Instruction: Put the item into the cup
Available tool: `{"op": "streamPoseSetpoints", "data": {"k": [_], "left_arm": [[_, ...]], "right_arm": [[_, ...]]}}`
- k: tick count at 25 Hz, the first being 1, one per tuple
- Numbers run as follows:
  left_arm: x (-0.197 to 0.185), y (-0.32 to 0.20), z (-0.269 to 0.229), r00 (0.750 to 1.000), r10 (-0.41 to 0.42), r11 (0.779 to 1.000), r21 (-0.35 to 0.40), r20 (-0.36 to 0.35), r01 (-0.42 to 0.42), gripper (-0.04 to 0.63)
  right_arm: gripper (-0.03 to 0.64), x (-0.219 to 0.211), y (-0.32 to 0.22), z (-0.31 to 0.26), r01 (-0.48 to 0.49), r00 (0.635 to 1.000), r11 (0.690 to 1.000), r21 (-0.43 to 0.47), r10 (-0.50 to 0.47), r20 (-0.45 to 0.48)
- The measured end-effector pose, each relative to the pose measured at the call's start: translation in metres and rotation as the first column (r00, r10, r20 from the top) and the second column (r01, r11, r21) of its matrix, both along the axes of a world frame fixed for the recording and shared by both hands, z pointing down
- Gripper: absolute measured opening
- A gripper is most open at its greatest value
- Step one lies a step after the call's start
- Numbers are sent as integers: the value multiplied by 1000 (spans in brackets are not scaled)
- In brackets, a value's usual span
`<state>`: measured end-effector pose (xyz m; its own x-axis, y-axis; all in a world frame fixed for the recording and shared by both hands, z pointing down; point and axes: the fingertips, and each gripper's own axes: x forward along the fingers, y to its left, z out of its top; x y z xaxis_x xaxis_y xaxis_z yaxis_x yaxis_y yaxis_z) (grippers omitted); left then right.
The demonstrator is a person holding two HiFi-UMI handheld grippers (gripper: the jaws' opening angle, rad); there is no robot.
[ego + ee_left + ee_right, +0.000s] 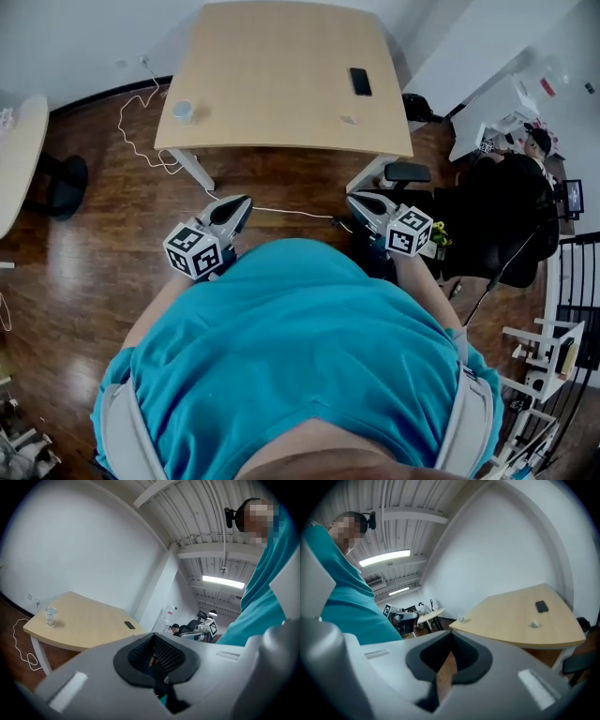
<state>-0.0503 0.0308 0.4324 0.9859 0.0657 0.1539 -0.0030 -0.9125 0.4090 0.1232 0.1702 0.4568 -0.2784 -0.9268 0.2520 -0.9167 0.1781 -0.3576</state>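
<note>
A clear cup (183, 111) stands near the left front corner of the light wooden table (281, 94). A small pale item (349, 119) lies on the right side of the table, with a black phone (360, 82) behind it. I hold both grippers close to my body, well short of the table. The left gripper (236, 208) and the right gripper (364, 202) are both shut and hold nothing. The left gripper view shows its jaws (152, 656) together, with the cup (51, 616) far off. The right gripper view shows its jaws (450, 658) together, with the item (533, 624) far off.
A white cable (141, 141) trails over the wooden floor by the table's left leg. A black office chair (502, 225) stands at the right, with a seated person (534, 141) at a white desk behind it. Another round table (14, 159) is at the far left.
</note>
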Motion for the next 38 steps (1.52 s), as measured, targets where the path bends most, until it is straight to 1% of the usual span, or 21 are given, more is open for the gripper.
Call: {"op": "streamPoseSetpoints", "data": {"k": [4, 6, 8, 12, 15, 17, 21, 24, 27, 30, 33, 38], "left_arm": [[5, -23, 14, 1000, 1, 1000, -31, 29, 0, 3], [12, -34, 22, 998, -6, 999, -39, 57, 9, 3], [25, -48, 27, 996, -34, 999, -37, 81, 37, 3], [70, -73, 22, 989, -116, 993, 26, 95, 114, 3], [108, -88, 10, 979, -185, 982, 46, 87, 181, 3], [132, -95, 3, 976, -204, 978, 53, 80, 200, 3], [166, -108, 4, 972, -211, 977, 50, 105, 207, 3], [186, -117, 7, 974, -198, 979, 64, 114, 191, 3], [197, -131, 13, 978, -169, 984, 68, 125, 162, 3], [204, -142, 25, 983, -113, 992, 63, 147, 105, 3], [217, -148, 43, 981, -57, 995, 86, 184, 42, 3], [244, -144, 63, 970, 33, 993, 101, 241, -59, 3]], "right_arm": [[2, 24, -27, 20, -30, 999, 997, -68, 28, -18], [2, 47, -37, 33, -52, 998, 994, -96, 50, -32], [2, 77, -49, 46, -70, 997, 992, -108, 65, -53], [26, 152, -75, 69, -72, 994, 992, -106, 64, -84], [49, 204, -96, 88, -61, 992, 991, -122, 47, -119], [55, 232, -114, 99, -47, 985, 989, -141, 22, -170], [74, 271, -147, 126, -30, 958, 978, -208, -31, -284], [102, 290, -162, 147, -30, 941, 964, -264, -62, -333], [123, 295, -174, 165, -38, 928, 946, -321, -86, -364], [124, 300, -180, 180, -77, 922, 926, -370, -75, -379], [124, 308, -185, 197, -113, 929, 907, -406, -49, -367], [124, 312, -188, 223, -135, 911, 866, -481, -83, -404]]}}
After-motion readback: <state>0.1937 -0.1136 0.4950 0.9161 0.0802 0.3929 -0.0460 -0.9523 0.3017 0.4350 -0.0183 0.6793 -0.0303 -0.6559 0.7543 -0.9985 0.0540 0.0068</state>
